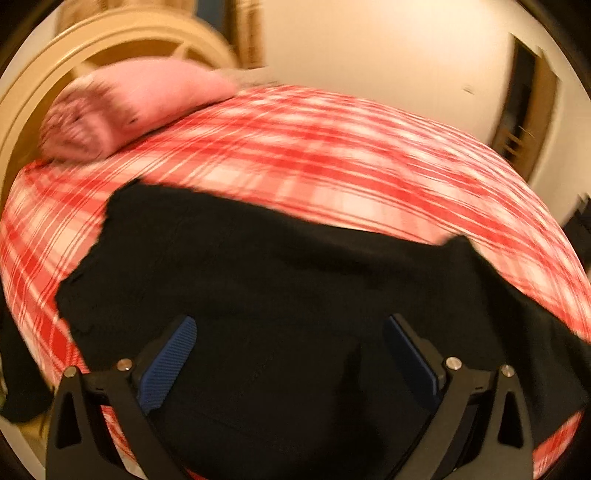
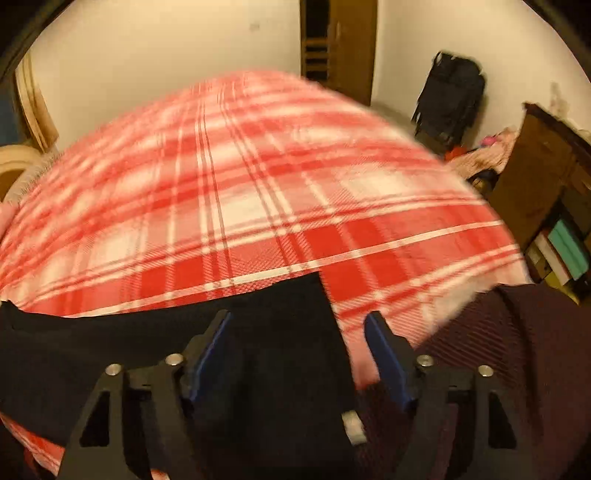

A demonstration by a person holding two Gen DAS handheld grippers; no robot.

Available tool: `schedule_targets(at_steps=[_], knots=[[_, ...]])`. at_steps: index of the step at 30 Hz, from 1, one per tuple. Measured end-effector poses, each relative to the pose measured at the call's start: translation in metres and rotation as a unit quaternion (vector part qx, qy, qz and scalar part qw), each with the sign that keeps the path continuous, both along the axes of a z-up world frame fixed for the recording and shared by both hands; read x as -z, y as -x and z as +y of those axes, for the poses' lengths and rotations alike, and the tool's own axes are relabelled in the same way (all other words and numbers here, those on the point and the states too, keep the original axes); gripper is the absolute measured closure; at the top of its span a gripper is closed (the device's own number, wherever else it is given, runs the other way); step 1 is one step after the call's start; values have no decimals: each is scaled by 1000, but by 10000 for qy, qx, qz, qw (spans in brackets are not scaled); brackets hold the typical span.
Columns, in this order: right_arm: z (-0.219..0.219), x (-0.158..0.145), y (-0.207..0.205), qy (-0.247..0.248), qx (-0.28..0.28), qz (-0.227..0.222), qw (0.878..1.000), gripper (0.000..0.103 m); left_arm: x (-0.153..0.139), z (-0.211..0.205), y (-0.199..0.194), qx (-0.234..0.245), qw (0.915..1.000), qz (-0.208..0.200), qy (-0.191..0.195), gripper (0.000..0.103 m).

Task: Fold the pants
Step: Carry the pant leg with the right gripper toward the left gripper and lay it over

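A bedroom in a home
A bed (image 2: 258,184) with a red and white checked cover fills the room, a pink pillow (image 1: 140,107) against its curved headboard (image 1: 122,33); plain walls, a wooden door (image 2: 338,40), a dark wooden shelf (image 2: 546,177) with books beside it

Nothing readable in either view, honestly. No labels, brand marks, numbers or signs that I can make out anywhere. Both pictures are pretty motion-blurred, so if there's any print on the stuff in the background it's too smeared and too small to tell.
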State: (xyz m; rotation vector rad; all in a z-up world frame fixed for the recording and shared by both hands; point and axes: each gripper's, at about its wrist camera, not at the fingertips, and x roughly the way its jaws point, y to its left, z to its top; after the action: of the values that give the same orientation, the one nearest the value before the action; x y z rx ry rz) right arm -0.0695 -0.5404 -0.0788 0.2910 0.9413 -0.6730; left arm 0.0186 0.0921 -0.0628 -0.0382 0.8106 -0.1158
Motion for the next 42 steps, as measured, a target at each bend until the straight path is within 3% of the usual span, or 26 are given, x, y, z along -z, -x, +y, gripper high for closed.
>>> schedule_targets(at_steps=[3,5,6,7,8,10,14,16,18,19,21,23,24,27,29,30,33,35,38,40,42], knots=[[-7,26,-23,-160,-116,428,9989,32,-5,-30,15,518,9986,-90,-106,0],[-6,27,-24,-161,-216,267,9993,51,-7,-45,22,813,9966,-118,-103,0],[-5,26,-25,-181,-259,236,9992,73,-7,-54,26,1010,9947,-129,-131,0],[-3,24,-25,-182,-278,212,9992,87,-8,-61,29,1156,9930,-157,-185,0],[-1,22,-26,-176,-282,187,9993,88,-9,-69,33,1307,9909,-213,-262,0],[10,14,-27,294,-193,98,9993,88,-8,-80,37,1539,9874,-212,-295,0],[6,1,-19,606,536,-476,9956,88,2,-96,44,1923,9809,-9,-285,0],[6,5,-22,637,670,-394,9949,88,11,-103,48,2148,9757,199,-382,0],[8,13,-22,771,845,-154,9933,88,29,-112,54,2392,9657,429,-909,0],[5,15,-20,776,982,-14,9921,87,31,-111,60,2450,9639,277,-1004,0],[-9,15,-4,477,1370,-76,9894,83,30,-106,62,2444,9654,297,-865,0],[-21,3,12,770,1951,-48,9778,79,25,-101,60,2415,9672,300,-728,1],[-19,-11,19,862,1915,-280,9773,79,19,-98,60,2413,9679,192,-680,1],[8,-38,5,562,835,-971,9902,79,-5,-86,55,2404,9700,-236,-281,1],[44,-45,-34,211,-504,-1048,9930,79,-17,-80,41,2277,9731,-309,-145,1],[63,-44,-56,8,-1168,-986,9883,79,-22,-81,28,2238,9741,-293,-146,1],[136,-29,-117,-451,-2932,-628,9529,78,-36,-82,-6,2142,9764,-188,-197,1],[183,-12,-151,-663,-3896,-337,9180,75,-35,-85,-26,2176,9759,145,-121,1],[233,11,-187,-593,-4751,55,8779,73,-27,-89,-41,1966,9800,287,-108,2],[251,18,-207,-671,-5074,23,8591,73,-21,-87,-44,1837,9823,376,-25,5],[258,23,-225,-978,-5198,-121,8486,73,-12,-85,-45,1739,9832,540,143,9]])
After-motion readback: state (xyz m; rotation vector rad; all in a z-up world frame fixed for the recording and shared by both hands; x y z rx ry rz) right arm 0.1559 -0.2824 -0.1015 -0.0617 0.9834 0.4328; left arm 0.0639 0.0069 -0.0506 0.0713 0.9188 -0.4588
